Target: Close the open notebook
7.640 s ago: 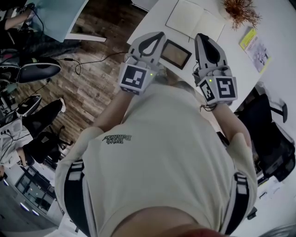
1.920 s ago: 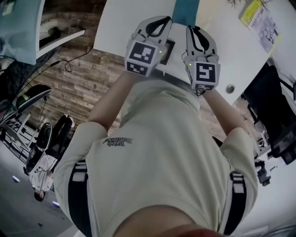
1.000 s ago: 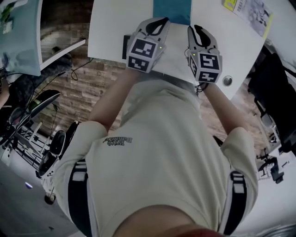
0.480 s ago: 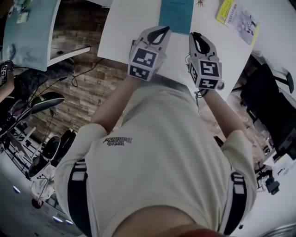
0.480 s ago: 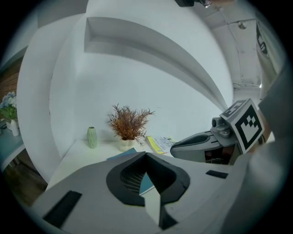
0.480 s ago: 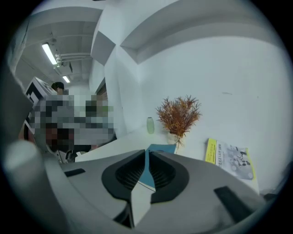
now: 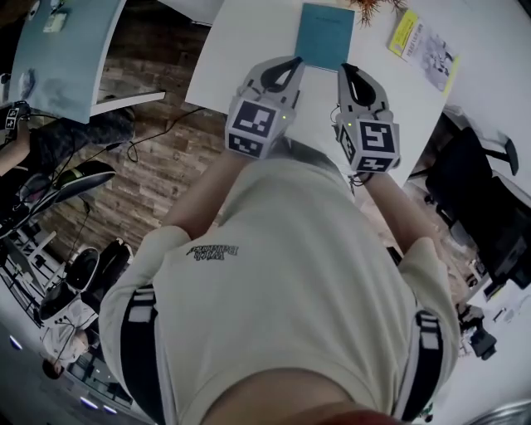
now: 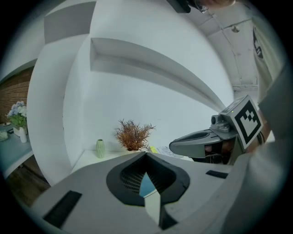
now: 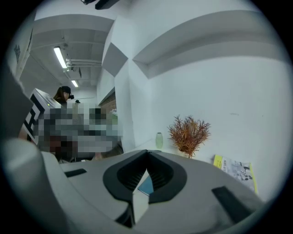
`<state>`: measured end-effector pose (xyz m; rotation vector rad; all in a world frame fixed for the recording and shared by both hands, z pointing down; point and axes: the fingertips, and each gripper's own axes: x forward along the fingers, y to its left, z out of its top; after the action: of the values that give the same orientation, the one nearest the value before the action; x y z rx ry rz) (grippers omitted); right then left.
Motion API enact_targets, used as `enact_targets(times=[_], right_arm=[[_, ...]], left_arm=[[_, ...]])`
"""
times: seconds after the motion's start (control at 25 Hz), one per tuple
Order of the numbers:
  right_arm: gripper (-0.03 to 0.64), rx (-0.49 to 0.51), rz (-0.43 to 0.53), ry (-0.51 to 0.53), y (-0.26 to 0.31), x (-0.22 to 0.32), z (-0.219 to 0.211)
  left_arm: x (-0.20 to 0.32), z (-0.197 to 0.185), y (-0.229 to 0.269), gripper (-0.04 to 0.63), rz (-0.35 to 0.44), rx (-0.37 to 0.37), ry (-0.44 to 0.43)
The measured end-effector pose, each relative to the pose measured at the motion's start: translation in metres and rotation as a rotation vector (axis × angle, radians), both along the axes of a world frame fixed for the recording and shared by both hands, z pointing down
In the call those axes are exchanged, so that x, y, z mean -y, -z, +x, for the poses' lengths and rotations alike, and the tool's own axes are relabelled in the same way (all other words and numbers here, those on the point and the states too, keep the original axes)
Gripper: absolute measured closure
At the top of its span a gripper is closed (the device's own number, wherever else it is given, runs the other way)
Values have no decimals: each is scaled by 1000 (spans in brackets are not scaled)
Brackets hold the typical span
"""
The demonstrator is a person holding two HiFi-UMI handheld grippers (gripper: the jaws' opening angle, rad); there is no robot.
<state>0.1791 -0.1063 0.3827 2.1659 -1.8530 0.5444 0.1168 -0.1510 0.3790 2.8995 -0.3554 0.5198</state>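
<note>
The notebook (image 7: 326,36) lies closed on the white table (image 7: 249,41), teal cover up. Both grippers hang above the table's near edge, short of the notebook and clear of it. My left gripper (image 7: 295,63) has its jaws together at the tip and is empty; in the left gripper view (image 8: 146,154) a sliver of the teal cover (image 8: 147,185) shows through the jaw gap. My right gripper (image 7: 347,69) has just been closing its jaws with nothing between them, and they meet at the tip (image 9: 147,152). It also shows in the left gripper view (image 8: 172,146).
A dried orange plant (image 7: 377,7) and a yellow leaflet (image 7: 423,46) sit on the table beyond and right of the notebook. A small green vase (image 8: 100,148) stands by the wall. A black office chair (image 7: 473,191) is at right, wooden floor at left.
The notebook lay open with white pages at first and now shows its closed teal cover. Over the last second both grippers rose from the table and the right jaws came together.
</note>
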Motion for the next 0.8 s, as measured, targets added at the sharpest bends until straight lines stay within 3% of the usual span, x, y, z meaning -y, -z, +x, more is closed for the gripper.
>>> enact_targets(times=[0.56,0.8], right_arm=[[612,-45,124,88,50,2,-40],[614,-92,187,125,62,-4,-54]], left_arm=[[-17,-27,51,584,127,-160,-43],[-30,-32,62,584,206,-164,-65]])
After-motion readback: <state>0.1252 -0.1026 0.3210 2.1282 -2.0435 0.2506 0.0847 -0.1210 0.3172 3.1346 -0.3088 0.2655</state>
